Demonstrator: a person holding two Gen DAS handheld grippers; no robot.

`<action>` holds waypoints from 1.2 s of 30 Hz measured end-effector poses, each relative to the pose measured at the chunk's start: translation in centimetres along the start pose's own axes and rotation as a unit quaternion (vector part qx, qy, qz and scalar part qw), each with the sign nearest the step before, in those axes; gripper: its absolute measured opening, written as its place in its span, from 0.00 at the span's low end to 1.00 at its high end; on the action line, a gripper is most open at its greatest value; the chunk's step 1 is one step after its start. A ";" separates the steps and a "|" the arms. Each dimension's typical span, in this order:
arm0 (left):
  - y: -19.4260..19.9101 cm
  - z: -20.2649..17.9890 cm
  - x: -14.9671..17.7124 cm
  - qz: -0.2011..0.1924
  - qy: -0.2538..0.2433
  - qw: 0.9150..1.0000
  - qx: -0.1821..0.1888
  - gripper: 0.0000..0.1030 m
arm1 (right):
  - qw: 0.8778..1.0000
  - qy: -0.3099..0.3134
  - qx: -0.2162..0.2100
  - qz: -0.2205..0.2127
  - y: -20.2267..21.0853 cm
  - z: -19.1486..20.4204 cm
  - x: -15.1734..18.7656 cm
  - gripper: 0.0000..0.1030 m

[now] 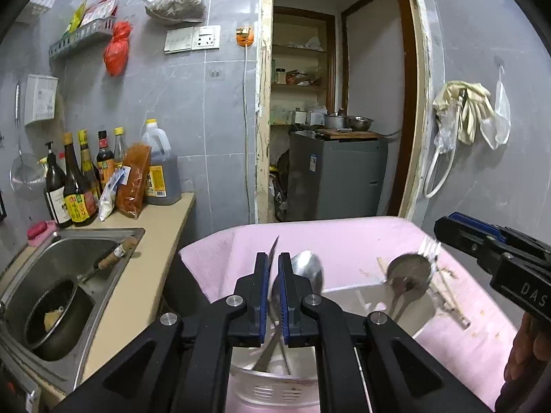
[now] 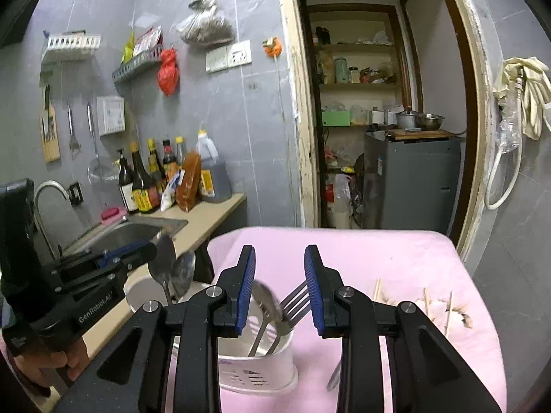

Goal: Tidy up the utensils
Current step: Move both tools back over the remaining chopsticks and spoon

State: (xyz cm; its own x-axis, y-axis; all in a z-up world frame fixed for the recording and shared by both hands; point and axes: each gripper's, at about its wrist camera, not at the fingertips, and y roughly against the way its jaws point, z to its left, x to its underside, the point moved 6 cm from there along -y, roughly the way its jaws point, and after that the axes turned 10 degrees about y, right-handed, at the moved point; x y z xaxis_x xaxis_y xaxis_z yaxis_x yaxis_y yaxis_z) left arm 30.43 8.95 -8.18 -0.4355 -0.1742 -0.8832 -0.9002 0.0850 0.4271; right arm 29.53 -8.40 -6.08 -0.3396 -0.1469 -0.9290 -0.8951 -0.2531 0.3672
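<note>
two ribbed blue tongs (image 2: 280, 289), slotted white holder (image 2: 256, 371).

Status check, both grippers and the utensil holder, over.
Left gripper shut on knife. Right gripper open, empty. Fork and spoons in holder; chopsticks loose on cloth.

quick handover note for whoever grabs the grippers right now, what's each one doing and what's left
Left gripper: shut on a spoon standing in the white utensil holder.
Right gripper: jaws apart, nothing pressed; a fork and another spoon stand in the holder just beyond it.
Done: spoons and fork are in the holder.
Left: chopsticks lie loose on the pink cloth; a utensil lies by the right finger.
</note>
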 end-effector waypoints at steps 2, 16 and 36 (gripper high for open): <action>0.4 -0.6 -0.4 0.002 0.007 1.000 0.004 0.07 | 1.000 -0.007 0.006 -0.009 0.8 -1.0 -0.6 0.43; 2.7 -9.0 -3.2 -0.030 0.022 0.998 0.044 0.69 | 0.996 -0.012 0.074 -0.046 7.2 -10.7 -3.5 0.84; -0.2 -20.3 -1.6 -0.063 -0.008 0.997 0.034 1.00 | 0.994 0.011 0.099 -0.040 8.9 -22.2 -1.7 0.98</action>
State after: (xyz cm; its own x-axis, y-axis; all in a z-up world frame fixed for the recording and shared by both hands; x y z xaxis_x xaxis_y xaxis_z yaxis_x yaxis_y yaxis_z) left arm 31.34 -10.70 -2.89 -0.3184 -0.1714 -0.9323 -0.9453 0.1306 0.2989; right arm 28.55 -31.60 -0.18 -0.2611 -0.1547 -0.9528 -0.9590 -0.0713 0.2744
